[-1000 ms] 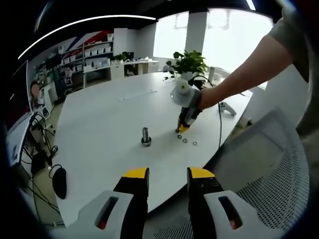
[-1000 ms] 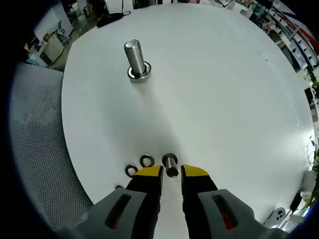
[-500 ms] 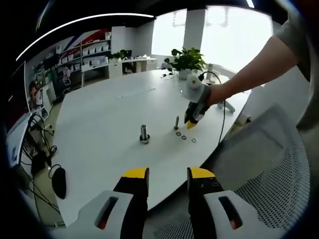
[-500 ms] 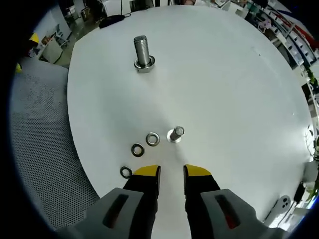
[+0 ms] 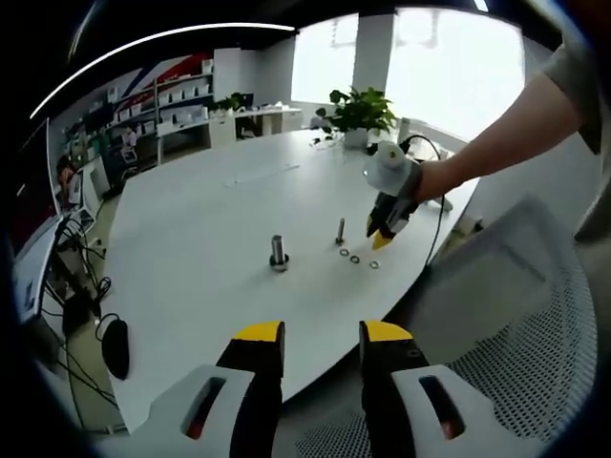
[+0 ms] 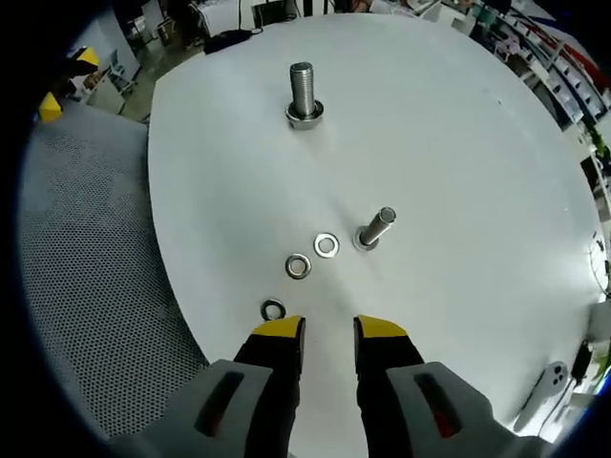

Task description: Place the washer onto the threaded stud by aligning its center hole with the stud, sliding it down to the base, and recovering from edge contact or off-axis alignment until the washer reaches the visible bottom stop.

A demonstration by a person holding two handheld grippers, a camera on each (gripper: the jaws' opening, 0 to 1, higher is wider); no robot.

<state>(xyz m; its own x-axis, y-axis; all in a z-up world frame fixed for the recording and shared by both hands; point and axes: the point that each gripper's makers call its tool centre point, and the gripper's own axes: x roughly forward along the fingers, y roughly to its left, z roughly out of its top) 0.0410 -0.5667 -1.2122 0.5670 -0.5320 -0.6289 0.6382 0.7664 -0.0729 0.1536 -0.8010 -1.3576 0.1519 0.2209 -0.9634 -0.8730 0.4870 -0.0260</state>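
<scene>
- No text, label, brand, number or sign can be read in either view
- The shelves [image 5: 181, 100] in the upper left of the left gripper view carry boxes too small and blurred to read
- The red and blue wall stripes [image 5: 172, 72] above them bear no legible lettering

We see bright daylight pouring through the windows [image 5: 449, 67], which are blown out to white. The white bench [image 6: 458, 153] reflects it evenly, and shadows under the bolts are faint. Fisheye bending curves the edges; focus is fairly sharp throughout.
</scene>
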